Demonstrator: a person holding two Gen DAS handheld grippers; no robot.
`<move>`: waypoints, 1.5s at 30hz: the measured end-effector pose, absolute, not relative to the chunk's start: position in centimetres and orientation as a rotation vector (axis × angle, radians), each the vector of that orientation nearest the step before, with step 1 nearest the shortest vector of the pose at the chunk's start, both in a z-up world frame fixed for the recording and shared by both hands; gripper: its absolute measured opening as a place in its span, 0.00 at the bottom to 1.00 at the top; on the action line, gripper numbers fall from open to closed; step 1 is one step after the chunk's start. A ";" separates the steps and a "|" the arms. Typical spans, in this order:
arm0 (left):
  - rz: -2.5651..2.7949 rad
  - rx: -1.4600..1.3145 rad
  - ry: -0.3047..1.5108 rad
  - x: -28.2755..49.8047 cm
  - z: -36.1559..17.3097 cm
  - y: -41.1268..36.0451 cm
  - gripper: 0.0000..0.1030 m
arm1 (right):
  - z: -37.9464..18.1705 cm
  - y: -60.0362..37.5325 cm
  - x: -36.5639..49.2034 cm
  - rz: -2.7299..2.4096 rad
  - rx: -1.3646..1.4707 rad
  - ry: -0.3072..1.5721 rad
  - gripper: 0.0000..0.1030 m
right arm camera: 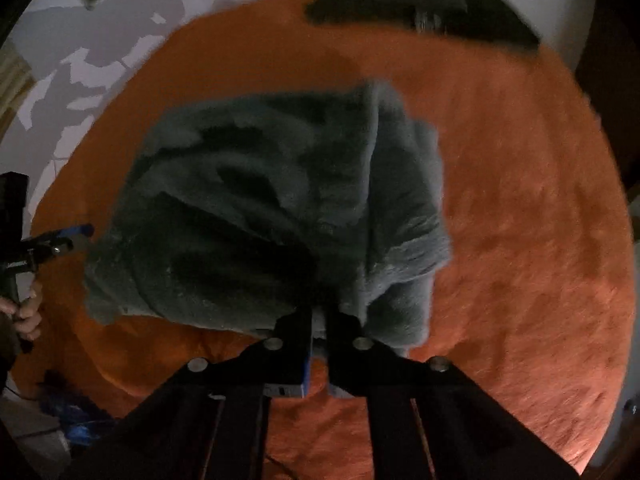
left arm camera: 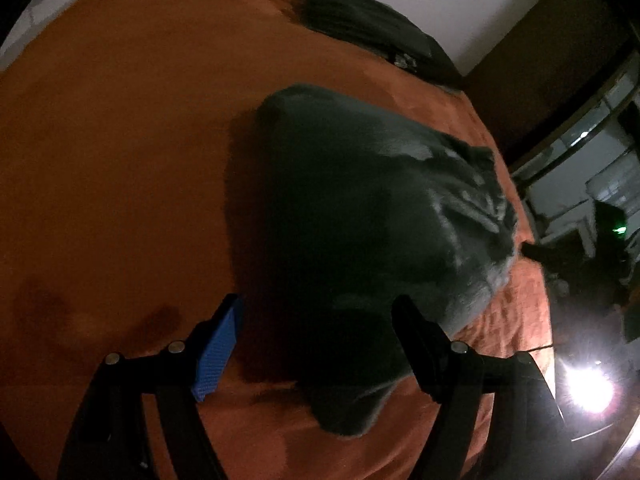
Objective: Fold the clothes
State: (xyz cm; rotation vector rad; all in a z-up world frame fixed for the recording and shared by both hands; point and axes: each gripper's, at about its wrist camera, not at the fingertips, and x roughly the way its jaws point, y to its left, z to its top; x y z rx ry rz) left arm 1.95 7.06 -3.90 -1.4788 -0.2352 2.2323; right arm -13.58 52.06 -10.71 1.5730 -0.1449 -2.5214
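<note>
A dark grey fuzzy garment (left arm camera: 360, 200) lies bunched on an orange bed cover (left arm camera: 120, 140). My left gripper (left arm camera: 316, 312) stands open just above the garment's near corner, its blue pad (left arm camera: 218, 352) to the left over bare cover, nothing pinched. In the right wrist view the same garment (right arm camera: 260, 208) is lifted into folds, and my right gripper (right arm camera: 319, 320) is shut on its near edge, grey cloth showing between the fingers. The left gripper (right arm camera: 76, 236) shows at the garment's left side, held by a hand (right arm camera: 28, 312).
A dark folded pile (left arm camera: 360, 20) lies at the far edge of the bed cover (right arm camera: 520, 200), against a pale wall. Right of the bed are furniture, a glass door and a bright lamp (left arm camera: 588, 392). Blue items (right arm camera: 76, 412) lie on the floor at the left.
</note>
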 end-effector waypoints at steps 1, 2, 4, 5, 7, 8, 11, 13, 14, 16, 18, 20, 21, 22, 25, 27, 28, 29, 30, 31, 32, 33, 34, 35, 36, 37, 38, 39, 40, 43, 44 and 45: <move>2.251 -1.479 -0.217 2.4 -3.8 6.5 0.75 | -10.4 52.1 -13.5 -2.522 1.540 -0.134 0.07; 2.272 -1.485 -0.196 2.5 -3.8 5.9 0.75 | -10.3 52.1 -13.6 -2.517 1.519 -0.125 0.10; 2.294 -1.513 -0.153 2.2 -3.9 4.6 0.75 | -10.6 52.2 -14.0 -2.514 1.502 -0.089 0.23; 2.304 -1.528 -0.132 2.0 -3.9 4.0 0.75 | -10.9 52.1 -14.1 -2.517 1.506 -0.061 0.39; 2.315 -1.566 -0.095 1.7 -4.1 2.8 0.75 | -11.6 51.4 -14.3 -2.517 1.503 0.046 0.58; 2.314 -1.591 -0.079 1.6 -4.3 2.3 0.75 | -11.9 51.0 -14.2 -2.517 1.492 0.104 0.61; 2.247 -1.647 -0.169 1.1 -4.9 1.1 0.75 | -12.3 49.1 -13.7 -2.517 1.443 0.346 0.61; 2.177 -1.670 -0.278 0.6 -5.3 0.8 0.75 | -13.3 48.7 -13.7 -2.517 1.416 0.478 0.61; 2.128 -1.669 -0.359 0.3 -5.5 0.6 0.75 | -14.2 48.8 -14.0 -2.523 1.409 0.519 0.61; 2.024 -1.661 -0.519 -0.3 -5.9 0.3 0.75 | -14.1 50.7 -14.2 -2.520 1.449 0.377 0.61; 1.896 -1.638 -0.651 -1.4 -6.7 0.6 0.75 | -13.8 54.7 -15.0 -2.500 1.467 0.029 0.61; 1.838 -1.632 -0.682 -2.9 -7.4 1.1 0.75 | -14.2 59.3 -16.5 -2.424 1.477 -0.337 0.71; 1.834 -1.633 -0.675 -3.9 -7.7 1.3 0.75 | -14.7 61.3 -17.4 -2.367 1.485 -0.493 0.73; 1.835 -1.634 -0.671 -4.7 -8.0 1.5 0.75 | -15.2 63.3 -18.4 -2.304 1.488 -0.645 0.73; 1.808 -1.647 -0.699 -8.1 -9.0 2.3 0.75 | -16.1 65.9 -22.7 -2.285 1.538 -0.663 0.74; 1.792 -1.646 -0.711 -10.3 -9.4 3.2 0.75 | -16.7 66.7 -25.2 -2.243 1.567 -0.685 0.75; 1.791 -1.648 -0.705 -11.0 -9.4 3.6 0.75 | -17.4 66.9 -26.7 -2.202 1.592 -0.708 0.77; 1.783 -1.647 -0.685 -11.5 -9.5 4.1 0.75 | -18.0 67.0 -28.2 -2.160 1.617 -0.730 0.77; 1.775 -1.646 -0.666 -12.1 -9.6 4.7 0.75 | -18.4 67.0 -29.0 -2.137 1.628 -0.745 0.77; 1.776 -1.653 -0.654 -12.3 -9.8 5.1 0.75 | -18.8 67.0 -29.7 -2.116 1.638 -0.759 0.78; 1.761 -1.669 -0.661 -12.8 -10.4 5.8 0.75 | -19.7 67.2 -30.9 -2.072 1.651 -0.787 0.79; 1.745 -1.685 -0.668 -13.2 -11.0 6.4 0.75 | -20.1 67.2 -31.4 -2.052 1.655 -0.803 0.83; 1.733 -1.700 -0.691 -13.8 -11.7 6.8 0.76 | -20.9 67.3 -32.0 -2.021 1.670 -0.819 0.91; 1.717 -1.708 -0.727 -13.9 -12.2 6.8 0.77 | -21.6 67.3 -32.4 -2.011 1.681 -0.824 0.94; 1.700 -1.716 -0.764 -14.1 -12.7 6.8 0.78 | -22.3 67.3 -32.7 -2.002 1.692 -0.827 0.96; 1.692 -1.712 -0.786 -14.2 -12.9 6.7 0.78 | -23.0 67.4 -33.0 -1.993 1.703 -0.831 1.00; 1.680 -1.710 -0.809 -14.3 -13.1 6.6 0.78 | -23.7 67.6 -33.3 -1.979 1.689 -0.865 1.00; 1.669 -1.707 -0.831 -14.5 -13.3 6.6 0.79 | -24.0 67.7 -33.5 -1.969 1.682 -0.891 1.00; 1.655 -1.702 -0.860 -14.6 -13.5 6.4 0.79 | -24.4 67.9 -33.7 -1.959 1.675 -0.915 1.00; 1.619 -1.688 -0.924 -14.9 -13.6 5.6 0.79 | -24.1 68.2 -34.4 -1.942 1.620 -0.954 1.00; 1.610 -1.680 -0.945 -14.9 -13.8 5.4 0.79 | -24.0 68.1 -34.8 -1.916 1.587 -0.968 1.00; 1.602 -1.671 -0.966 -15.0 -13.9 5.1 0.79 | -23.8 67.9 -34.6 -1.891 1.574 -0.972 1.00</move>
